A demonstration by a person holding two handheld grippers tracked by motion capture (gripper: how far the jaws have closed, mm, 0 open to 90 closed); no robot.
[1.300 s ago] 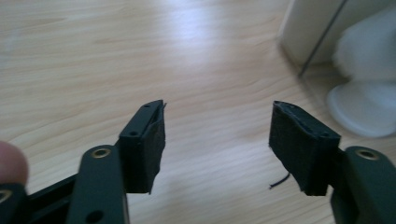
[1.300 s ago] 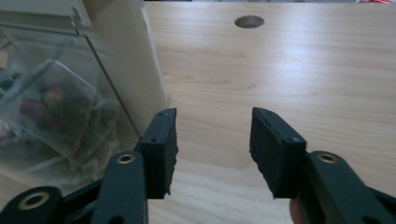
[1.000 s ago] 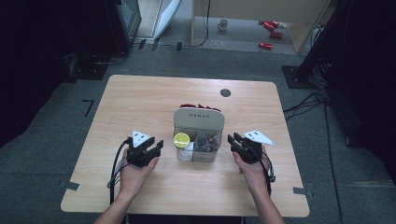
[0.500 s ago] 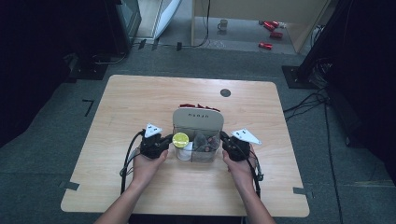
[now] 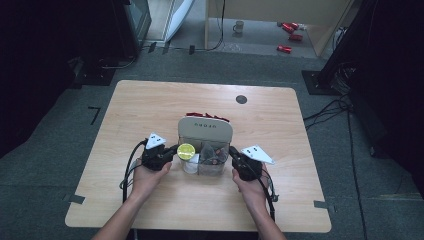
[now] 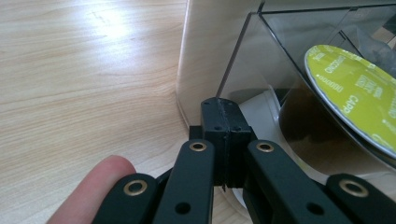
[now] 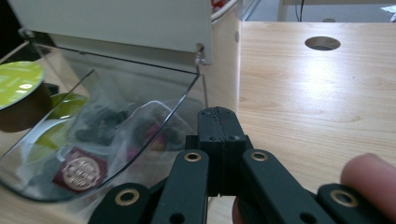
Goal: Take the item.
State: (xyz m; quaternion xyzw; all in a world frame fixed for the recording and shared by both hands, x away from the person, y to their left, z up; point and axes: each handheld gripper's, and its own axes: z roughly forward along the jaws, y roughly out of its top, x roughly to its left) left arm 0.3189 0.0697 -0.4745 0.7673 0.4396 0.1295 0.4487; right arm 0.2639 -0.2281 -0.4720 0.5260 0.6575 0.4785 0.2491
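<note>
- My left gripper [image 5: 167,152] sits at nine o'clock of the clear storage box [image 5: 205,145], jaws pressed together, tips just beside its wall.
- My right gripper [image 5: 236,157] sits at three o'clock, jaws likewise pressed together.
- A green-lidded capsule [image 6: 357,100] rests inside the box, mid-table [image 5: 150,105].

Pale wood-grain table [image 5: 150,115]; beige box [image 5: 205,131] with clear drawer [image 7: 116,140]; lime-green capsule lid [image 6: 359,91] with white lettering; maroon, gold-patterned sachet [image 7: 79,171]; black grippers.
</note>
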